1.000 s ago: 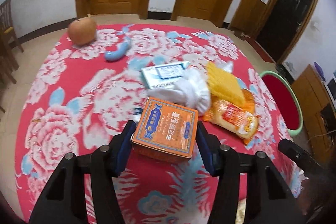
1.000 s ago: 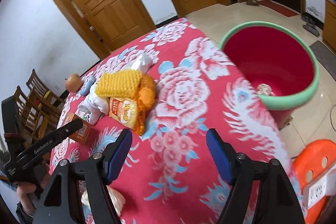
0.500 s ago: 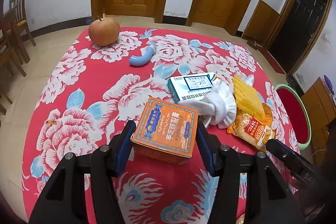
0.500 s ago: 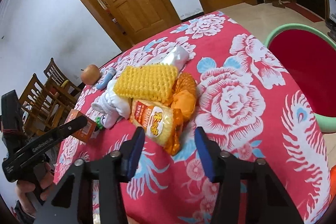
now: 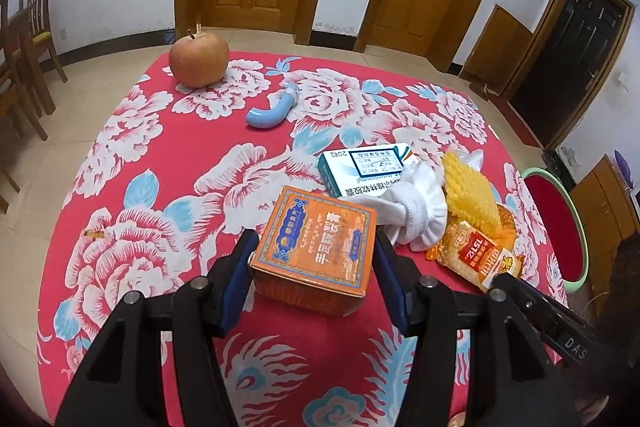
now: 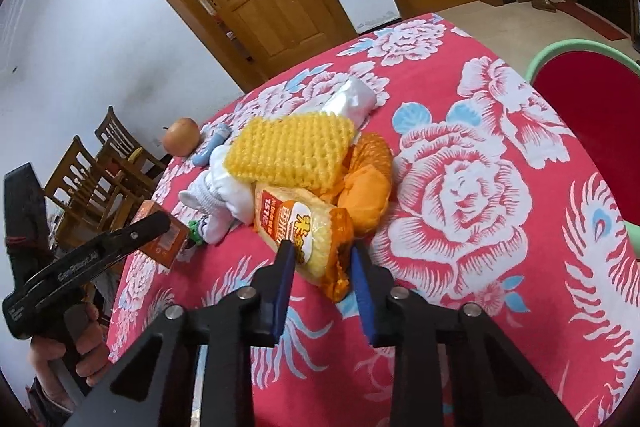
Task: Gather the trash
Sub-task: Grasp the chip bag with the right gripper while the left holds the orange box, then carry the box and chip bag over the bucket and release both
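My left gripper (image 5: 316, 251) is shut on an orange carton (image 5: 318, 247) and holds it over the red flowered tablecloth (image 5: 160, 155); the carton also shows in the right wrist view (image 6: 164, 239). My right gripper (image 6: 322, 255) has its blue fingers on either side of the near end of a yellow-orange snack bag (image 6: 304, 231), closing on it. Behind the bag lie a yellow mesh pad (image 6: 292, 151), an orange wrapper (image 6: 368, 187), a white sock (image 6: 224, 187) and a white-teal box (image 5: 368, 171).
A green-rimmed red bin (image 6: 592, 131) stands off the table's right edge. An apple (image 5: 199, 59) and a blue curved tube (image 5: 272, 109) lie at the far side. Wooden chairs (image 6: 100, 167) stand to the left. Doors line the back wall.
My right gripper has moved left from the bin to the snack bag and its fingers have narrowed around the bag's end. My left gripper has kept the orange carton and drawn back.
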{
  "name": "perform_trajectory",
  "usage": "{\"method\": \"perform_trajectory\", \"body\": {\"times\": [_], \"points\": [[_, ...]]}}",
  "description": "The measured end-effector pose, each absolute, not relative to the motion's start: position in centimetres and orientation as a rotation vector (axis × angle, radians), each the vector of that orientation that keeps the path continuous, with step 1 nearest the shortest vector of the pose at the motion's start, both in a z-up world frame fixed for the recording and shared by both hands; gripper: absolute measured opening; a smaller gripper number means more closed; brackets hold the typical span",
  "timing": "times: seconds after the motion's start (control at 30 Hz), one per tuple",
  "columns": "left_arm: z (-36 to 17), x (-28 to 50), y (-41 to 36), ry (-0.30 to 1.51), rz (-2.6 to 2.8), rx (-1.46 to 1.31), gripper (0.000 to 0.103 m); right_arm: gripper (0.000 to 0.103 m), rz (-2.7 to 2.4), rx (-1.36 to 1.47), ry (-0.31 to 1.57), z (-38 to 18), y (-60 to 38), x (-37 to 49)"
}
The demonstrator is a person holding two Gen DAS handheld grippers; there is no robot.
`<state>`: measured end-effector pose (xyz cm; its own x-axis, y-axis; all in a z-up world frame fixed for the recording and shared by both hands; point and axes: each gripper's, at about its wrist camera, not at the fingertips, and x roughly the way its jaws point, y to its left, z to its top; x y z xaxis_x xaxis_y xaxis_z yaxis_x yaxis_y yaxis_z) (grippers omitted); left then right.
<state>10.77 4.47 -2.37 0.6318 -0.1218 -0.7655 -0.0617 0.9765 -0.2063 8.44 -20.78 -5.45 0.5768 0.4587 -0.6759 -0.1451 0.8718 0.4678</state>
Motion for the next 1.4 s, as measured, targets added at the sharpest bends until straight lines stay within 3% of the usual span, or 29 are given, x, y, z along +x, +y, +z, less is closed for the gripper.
{"method": "perform_trajectory", "body": {"times": [0.73, 1.4], "points": [[0.3, 7.4, 2.8, 0.826, -0.112, -0.227, 0.057, 0.028, 0.340, 0.341, 0.727, -0.7, -22.2, 2.3], [4.8, 7.1, -4.2, 0.805, -0.324, -0.140, 0.057, 0.029, 0.213, 0.397, 0.607, 2.2, -27.0, -0.8]]}}
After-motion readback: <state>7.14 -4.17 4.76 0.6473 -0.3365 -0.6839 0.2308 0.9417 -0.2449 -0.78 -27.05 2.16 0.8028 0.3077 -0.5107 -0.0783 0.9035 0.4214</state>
